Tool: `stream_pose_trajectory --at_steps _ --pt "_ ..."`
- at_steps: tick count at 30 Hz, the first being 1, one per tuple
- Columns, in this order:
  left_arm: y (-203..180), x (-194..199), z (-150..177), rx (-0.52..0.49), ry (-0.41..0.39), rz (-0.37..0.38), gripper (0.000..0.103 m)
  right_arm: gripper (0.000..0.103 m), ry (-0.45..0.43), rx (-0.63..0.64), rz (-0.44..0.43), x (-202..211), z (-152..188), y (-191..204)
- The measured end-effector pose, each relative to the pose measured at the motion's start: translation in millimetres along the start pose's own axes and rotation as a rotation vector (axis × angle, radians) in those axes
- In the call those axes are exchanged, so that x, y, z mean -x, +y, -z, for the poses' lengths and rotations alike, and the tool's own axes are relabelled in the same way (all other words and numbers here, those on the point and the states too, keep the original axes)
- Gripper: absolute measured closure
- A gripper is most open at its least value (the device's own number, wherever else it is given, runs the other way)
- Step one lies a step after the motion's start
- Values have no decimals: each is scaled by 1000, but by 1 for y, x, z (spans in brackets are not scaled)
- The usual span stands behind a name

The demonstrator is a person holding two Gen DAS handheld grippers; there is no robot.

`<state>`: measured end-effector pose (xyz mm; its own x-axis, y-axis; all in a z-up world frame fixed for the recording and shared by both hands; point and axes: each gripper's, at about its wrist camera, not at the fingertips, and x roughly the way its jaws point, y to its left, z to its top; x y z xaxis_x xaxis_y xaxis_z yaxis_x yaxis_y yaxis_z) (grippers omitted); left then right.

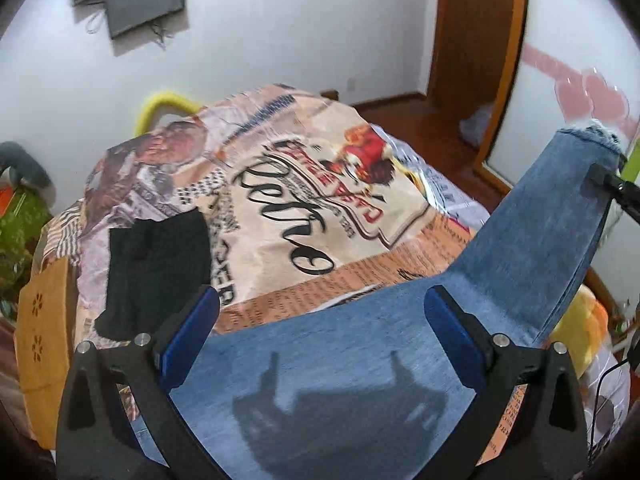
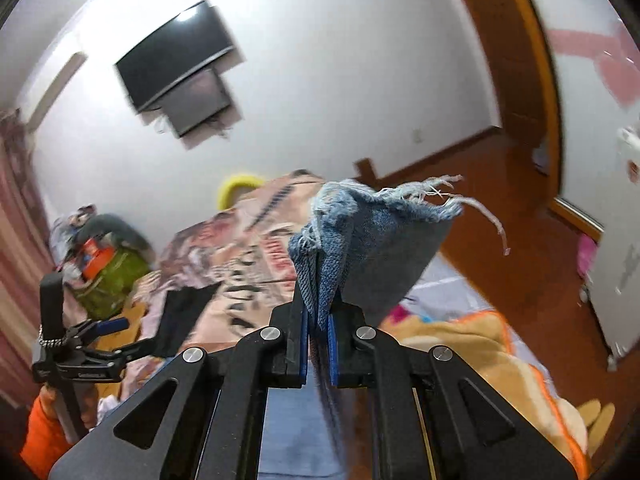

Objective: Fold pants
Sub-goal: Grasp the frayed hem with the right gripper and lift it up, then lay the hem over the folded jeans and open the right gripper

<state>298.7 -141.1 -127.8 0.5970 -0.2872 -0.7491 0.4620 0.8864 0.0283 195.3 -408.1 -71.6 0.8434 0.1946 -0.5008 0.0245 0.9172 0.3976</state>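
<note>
The right gripper (image 2: 318, 316) is pressed together on the frayed hem of the blue jeans (image 1: 320, 360) and holds this end up in the air. The left gripper (image 1: 320, 312) is spread wide and grips nothing; the denim lies flat between and under its two fingers, and from there one leg rises to the right, up to the other tongs. Beyond the fingers lies a printed bedspread (image 1: 280, 184), with a black cloth (image 1: 156, 272) to the left.
</note>
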Motion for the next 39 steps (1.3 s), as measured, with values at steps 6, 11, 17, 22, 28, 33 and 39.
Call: stream_pose_trajectory --at_steps 6,11,17,22,28,33,39 --pt "38 29 21 80 -48 -7 0 96 85 101 -104 -34 6 56" --pt "70 40 47 162 -43 -32 0 96 197 166 -183 -67 28 94" --pt "96 39 76 213 1 -84 0 96 367 229 -260 -101 72 125" --pt "104 29 93 257 46 -78 0 95 567 278 -298 -130 118 135" --pt "98 16 96 262 83 -70 0 85 692 347 -313 -136 141 139" --pt "85 10 84 242 88 -59 0 69 687 328 -348 -119 126 134" --pt "62 2 64 192 88 -40 0 57 540 300 -280 -99 88 110"
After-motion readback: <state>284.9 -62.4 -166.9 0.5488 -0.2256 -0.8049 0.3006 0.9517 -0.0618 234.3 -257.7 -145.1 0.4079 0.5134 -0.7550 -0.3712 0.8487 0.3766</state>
